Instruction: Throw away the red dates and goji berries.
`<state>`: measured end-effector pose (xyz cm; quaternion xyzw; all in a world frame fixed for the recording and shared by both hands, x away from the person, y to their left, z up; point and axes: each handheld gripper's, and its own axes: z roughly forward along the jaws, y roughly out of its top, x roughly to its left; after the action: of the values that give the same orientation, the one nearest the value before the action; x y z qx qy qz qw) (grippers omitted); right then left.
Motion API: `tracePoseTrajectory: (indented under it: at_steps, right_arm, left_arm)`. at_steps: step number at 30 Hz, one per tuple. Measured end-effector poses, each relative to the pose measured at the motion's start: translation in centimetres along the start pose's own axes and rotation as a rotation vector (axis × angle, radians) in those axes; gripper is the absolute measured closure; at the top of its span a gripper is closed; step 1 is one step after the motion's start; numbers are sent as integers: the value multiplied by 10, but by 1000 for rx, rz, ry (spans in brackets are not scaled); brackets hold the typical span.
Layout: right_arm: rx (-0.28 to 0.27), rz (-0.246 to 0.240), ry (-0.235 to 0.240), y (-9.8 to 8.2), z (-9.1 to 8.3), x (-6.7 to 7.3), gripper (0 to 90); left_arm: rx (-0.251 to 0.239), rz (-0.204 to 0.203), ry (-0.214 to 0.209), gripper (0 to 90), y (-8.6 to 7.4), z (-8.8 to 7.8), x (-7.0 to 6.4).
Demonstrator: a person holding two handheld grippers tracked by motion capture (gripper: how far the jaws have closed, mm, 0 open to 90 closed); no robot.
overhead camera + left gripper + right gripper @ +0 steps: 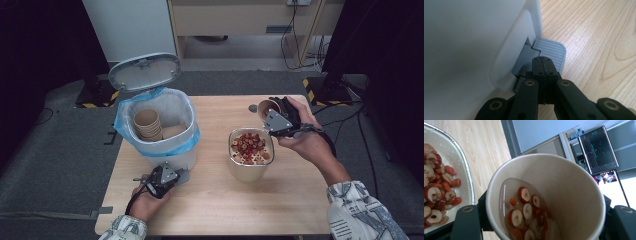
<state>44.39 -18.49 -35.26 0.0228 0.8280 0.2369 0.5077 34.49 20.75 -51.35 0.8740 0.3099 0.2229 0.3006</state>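
The grey bin pedal (550, 52) is pressed by the shut left hand-held gripper (543, 65). The tan paper cup (544, 197), clamped in the right hand-held gripper (278, 121), is tipped; fruit slices (527, 212) are left inside.

A lab or recording room is suggested: a small light wooden table (210, 200) is set on grey carpet, flanked by black stands on hazard-striped bases (320, 90), with loose cables (295, 45) and lit monitor screens (599, 150) behind.

Stacked paper cups (148, 124) sit inside the blue liner (125, 131); a monitor (598, 150) glows beyond.
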Motion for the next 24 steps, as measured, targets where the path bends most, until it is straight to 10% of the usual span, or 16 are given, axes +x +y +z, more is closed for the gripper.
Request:
tracePoseTrajectory:
  at_steps: [24]
  right_arm:
    - [7,-98,-74,20,-19,-35,298]
  left_arm:
    - [-3,0,2,897,0,0,0]
